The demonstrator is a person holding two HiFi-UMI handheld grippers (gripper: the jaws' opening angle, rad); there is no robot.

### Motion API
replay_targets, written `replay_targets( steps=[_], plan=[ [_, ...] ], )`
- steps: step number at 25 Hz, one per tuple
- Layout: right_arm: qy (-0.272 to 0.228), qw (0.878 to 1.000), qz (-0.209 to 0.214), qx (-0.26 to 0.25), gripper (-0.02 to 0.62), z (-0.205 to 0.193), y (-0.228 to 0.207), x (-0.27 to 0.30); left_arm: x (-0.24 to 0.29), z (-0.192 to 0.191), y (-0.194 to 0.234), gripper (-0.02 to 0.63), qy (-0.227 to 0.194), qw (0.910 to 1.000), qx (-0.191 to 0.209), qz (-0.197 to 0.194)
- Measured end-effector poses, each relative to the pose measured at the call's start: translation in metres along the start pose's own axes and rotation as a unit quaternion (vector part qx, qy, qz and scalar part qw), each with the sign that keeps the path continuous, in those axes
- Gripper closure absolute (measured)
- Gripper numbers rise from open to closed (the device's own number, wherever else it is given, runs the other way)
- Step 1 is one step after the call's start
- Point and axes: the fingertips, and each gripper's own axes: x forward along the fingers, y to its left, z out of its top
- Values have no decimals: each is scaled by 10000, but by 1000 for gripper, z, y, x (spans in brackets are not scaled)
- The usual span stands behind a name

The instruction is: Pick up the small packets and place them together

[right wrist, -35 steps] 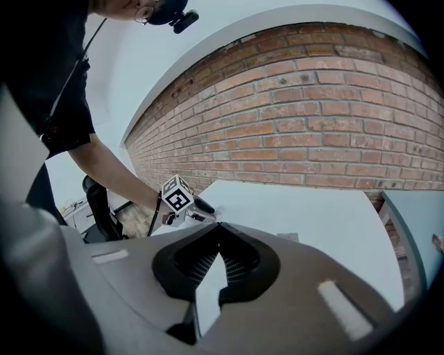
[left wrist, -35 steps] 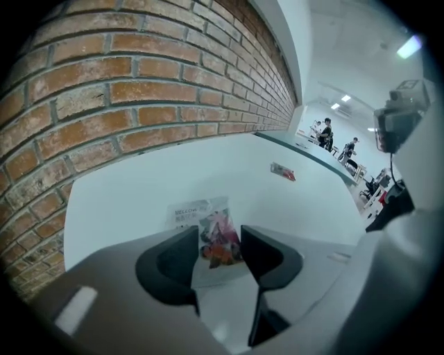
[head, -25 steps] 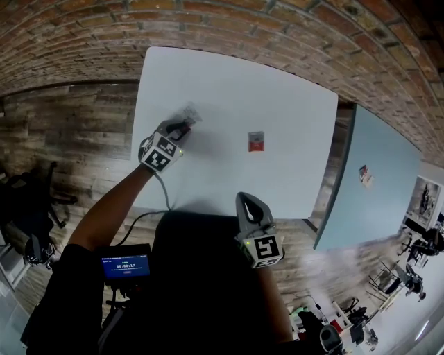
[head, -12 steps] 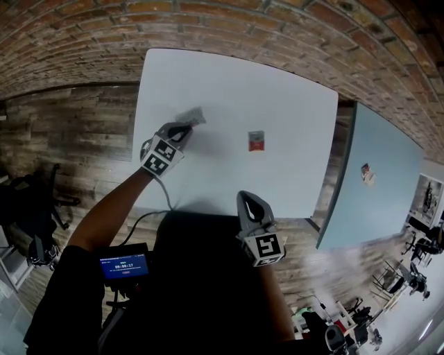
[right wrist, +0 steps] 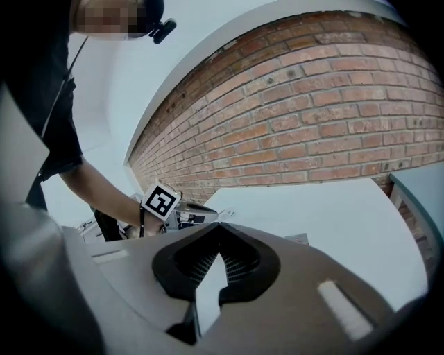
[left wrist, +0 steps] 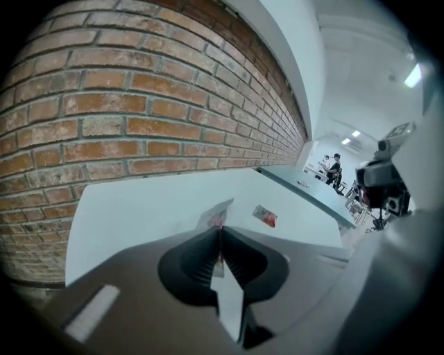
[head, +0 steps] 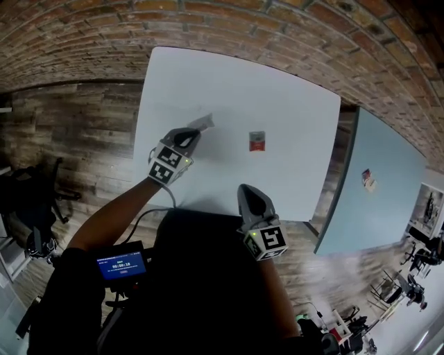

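Left hand-held gripper [head: 195, 133] just clamped onto pale small packet [head: 204, 123], now lifted off white tabletop [head: 277, 90], shifted nearer red packet [head: 257, 141]; right hand-held gripper [head: 248, 191] clenched, empty, unmoved at near edge

This looks like an open-plan office or shared workroom: a bare brick wall [head: 208, 21] and wood-plank floor [head: 76, 125] frame a white table [head: 277, 83] beside a pale blue table [head: 378, 184], with a wheeled office chair [head: 31, 197] nearby (ceiling lights [left wrist: 355, 133] shine over further desks, where a person [left wrist: 335, 165] sits).
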Motion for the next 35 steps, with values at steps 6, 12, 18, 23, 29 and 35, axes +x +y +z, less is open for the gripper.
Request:
replay_targets(
  steps=[6, 12, 18, 23, 29, 35],
  plan=[
    [-25, 9981, 445, 428, 525, 29, -7, 48, -20, 32, -29, 594, -399, 9981, 287, 383],
    [79, 9957, 481, 784, 506, 42, -6, 79, -40, 51, -54, 594, -729, 9947, 337, 641],
    [48, 9914, 534, 1191, 506, 51, -12, 73, -56, 67, -66, 594, -1029, 9901, 361, 888],
    [-239, 9854, 554, 1592, 506, 75, -11, 70, -61, 72, -81, 594, -1260, 9826, 774, 1120],
    [-296, 9778, 548, 1999, 503, 80, -13, 73, -63, 69, -90, 594, -1306, 9807, 857, 1175],
    [-86, 9752, 755, 2080, 510, 72, -3, 83, -69, 67, -97, 593, -1361, 9784, 908, 1261]
  ],
)
